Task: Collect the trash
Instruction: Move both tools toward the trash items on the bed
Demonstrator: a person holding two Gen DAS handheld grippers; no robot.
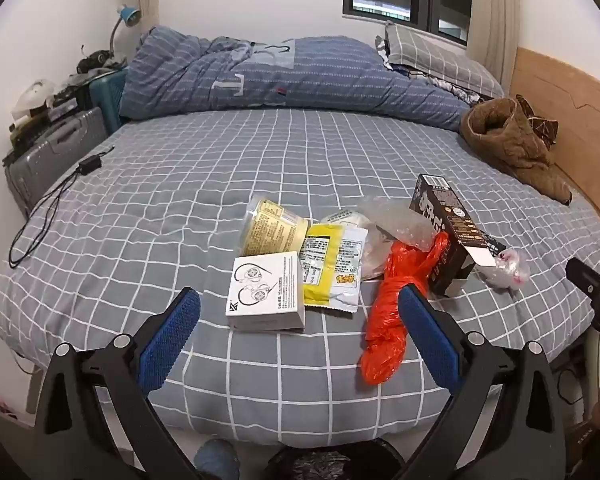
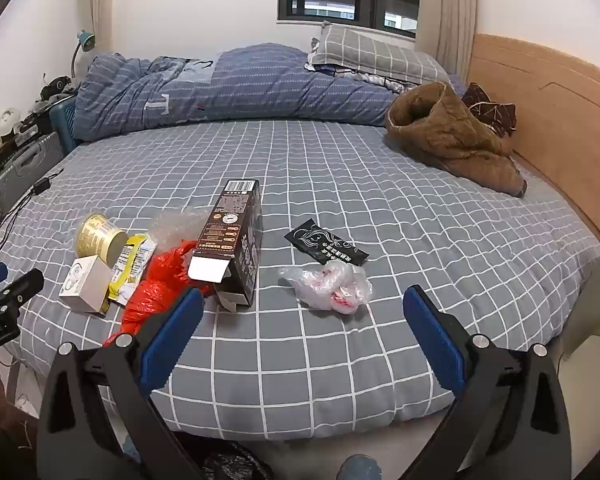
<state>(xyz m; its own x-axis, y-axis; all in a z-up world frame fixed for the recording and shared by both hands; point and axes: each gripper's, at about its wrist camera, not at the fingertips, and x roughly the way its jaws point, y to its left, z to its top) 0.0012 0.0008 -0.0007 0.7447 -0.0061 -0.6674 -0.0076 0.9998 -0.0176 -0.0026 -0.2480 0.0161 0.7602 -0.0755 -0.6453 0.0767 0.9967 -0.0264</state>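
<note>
Inventory of what lies before you on the grey checked bed [image 1: 220, 184]:

1. White earphone box [image 1: 266, 290], flat, nearest the front edge on the left of the heap.
2. Yellow tub [image 1: 268, 226], on its side just behind the white box.
3. Yellow-and-white sachet [image 1: 332, 268], flat, touching the white box on its right and overlapping the tub's end.
4. Clear bubble wrap [image 1: 400, 220], crumpled, behind the sachet and against the dark carton.
5. Red plastic bag [image 1: 396, 300], bunched lengthwise, running from the carton toward the front edge.
6. Dark brown carton [image 2: 232, 240], lying down with its open flap toward you, resting partly on the red bag.
7. Black sachet [image 2: 326, 246], flat, apart to the right of the carton.
8. Crumpled clear bag with pink print [image 2: 330, 286], just in front of the black sachet.

Your tools: your left gripper [image 1: 300, 334] hangs above the front edge, fingers spread as wide as they go, nothing between them; the white box and red bag lie beyond its tips. Your right gripper [image 2: 304, 336] is likewise fully spread and empty, short of the clear bag.

Not trash, further back: blue quilt [image 1: 300, 76], brown fleece garment [image 2: 448, 140], pillow [image 2: 372, 56], black cable [image 1: 44, 216] at the left edge.
</note>
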